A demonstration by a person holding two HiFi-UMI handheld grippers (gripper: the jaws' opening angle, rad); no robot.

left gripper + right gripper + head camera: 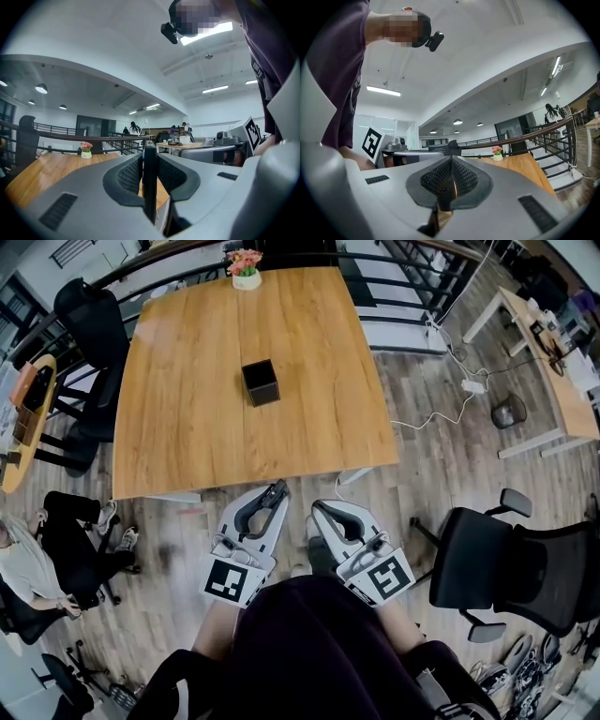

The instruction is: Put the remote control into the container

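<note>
A black open-topped container [261, 382] stands near the middle of the wooden table [178, 437]. Both grippers are held low, off the table's near edge, by the person's body. My left gripper [273, 497] [150, 161] is shut on a thin black slab, the remote control [150, 187], which stands edge-on between the pads with its tip poking past the jaws. My right gripper [319, 510] [451, 161] is shut, pads meeting with nothing between them. Both point toward the table, well short of the container.
A small pot of pink flowers [246, 273] sits at the table's far edge, by a railing. A black office chair [511, 563] stands at the right, another chair [89, 315] at the far left. A seated person [33, 563] is at the left. Cables [450, 399] lie on the floor.
</note>
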